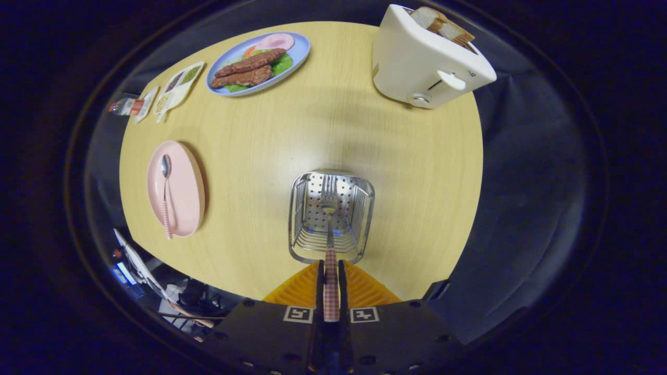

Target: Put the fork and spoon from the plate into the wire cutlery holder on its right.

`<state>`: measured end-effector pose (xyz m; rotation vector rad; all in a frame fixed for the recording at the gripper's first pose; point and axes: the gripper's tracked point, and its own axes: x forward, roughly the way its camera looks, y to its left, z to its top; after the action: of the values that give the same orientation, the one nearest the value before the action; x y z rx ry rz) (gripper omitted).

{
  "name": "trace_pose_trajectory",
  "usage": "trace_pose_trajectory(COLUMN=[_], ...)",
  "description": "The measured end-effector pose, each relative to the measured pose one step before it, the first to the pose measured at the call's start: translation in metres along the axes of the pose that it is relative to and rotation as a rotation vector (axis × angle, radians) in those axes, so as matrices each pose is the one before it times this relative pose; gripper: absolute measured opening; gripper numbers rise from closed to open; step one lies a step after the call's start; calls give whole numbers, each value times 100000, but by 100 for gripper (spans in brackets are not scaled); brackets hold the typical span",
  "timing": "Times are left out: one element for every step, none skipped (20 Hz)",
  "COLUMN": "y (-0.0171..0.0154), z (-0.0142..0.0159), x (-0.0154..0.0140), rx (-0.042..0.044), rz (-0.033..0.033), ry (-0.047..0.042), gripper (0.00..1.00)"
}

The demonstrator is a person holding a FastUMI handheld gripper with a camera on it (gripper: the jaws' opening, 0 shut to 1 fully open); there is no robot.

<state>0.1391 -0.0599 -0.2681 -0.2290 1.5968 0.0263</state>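
My gripper [330, 281] is shut on the checked handle of the fork [329, 208]. Its metal tines reach down into the wire cutlery holder [305, 219], which stands on the wooden table just ahead of the fingers. To the left of the holder lies a pink plate [185, 192]. A spoon [165, 192] with a matching checked handle rests on the plate, its bowl pointing away from me.
A white toaster [424, 60] with bread slices stands at the far right of the table [323, 125]. A blue plate of meat and greens [259, 63] sits at the far side, with a divided white dish [178, 87] and a small bottle [125, 105] to its left.
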Motion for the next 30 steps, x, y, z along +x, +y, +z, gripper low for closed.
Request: trace_pose_trajectory(y=[-26,-32,59,280,314,477,670,524,648,791,934,919,904,1035,1221,1283,1079,1150,1121,1190,1203,1211,1027,1065,1067,1111,1177,962,760,1251], z=[236,249,-97,60,27,-27,87,29,125,220,39,337,218,12,12,-13,-71,22,112,165,293,169,-129,-254,-181,-184,-587,-228,-424,-711], x=[20,-58,74,-217,-125,-266,-404,-157,-325,-394,-221,-403,-341,-301,-330,-357,-130,-245,-181,-178,-90,-70,110,118,178,182,131,253,259,186], rx=[901,522,499,670,290,-141,212,694,406,-105,-131,286,95,-153,-55,-89,-630,-774,-657,-945,-754,-774,-955,-1223,-1048,-767,-675,-364,309,818], rz=[-72,-749,-74,68,227,180,776,-338,-429,-235,-163,-52,-118,-219,856,974,411,425,516,755,1250,756,397,394,51,406,767,-453,-740,1013], ry=[-756,-1035,-604,-1576,-2064,-2153,-2234,-2630,-3342,-3667,-4156,-4945,-5026,-4261,-3645,-3663,-3335,-3691,-4371,-4525,-4903,-4720,-4081,-3465,-3311,-2987,-2643,-2481,-1894,-753], gripper=[11,11,11,11,12,14,15,21,25,31,31,42,49,55,60,66,72,79,82,86,89,91,93,95,95,96,97,97,97,96])
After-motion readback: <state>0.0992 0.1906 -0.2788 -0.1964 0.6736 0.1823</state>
